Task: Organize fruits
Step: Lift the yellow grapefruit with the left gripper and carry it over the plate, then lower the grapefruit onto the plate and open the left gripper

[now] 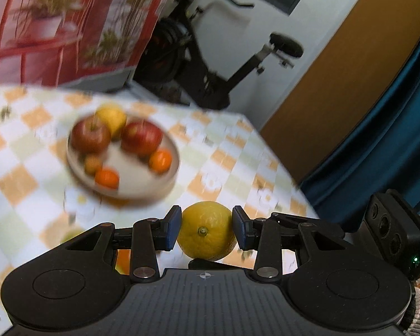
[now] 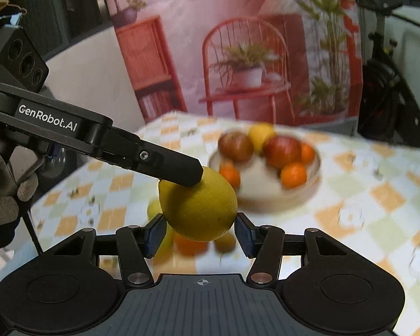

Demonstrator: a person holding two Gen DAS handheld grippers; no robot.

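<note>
My left gripper [image 1: 206, 229] is shut on a yellow lemon [image 1: 206, 231] and holds it above the checked tablecloth. In the right wrist view the same lemon [image 2: 200, 207] hangs from the left gripper's fingers [image 2: 182, 169], which reach in from the left. My right gripper [image 2: 200, 235] is open, its blue pads on either side of the lemon with small gaps. A beige bowl [image 1: 142, 189] beyond holds two red apples [image 1: 90, 135], a lemon and small oranges; it also shows in the right wrist view [image 2: 268, 193].
Several loose fruits [image 2: 190, 245] lie on the checked tablecloth [image 2: 364, 196] under my right gripper. An exercise bike [image 1: 210, 64] stands past the table's far edge. A printed backdrop [image 2: 238, 56] hangs behind the table. A blue curtain [image 1: 392, 128] is at right.
</note>
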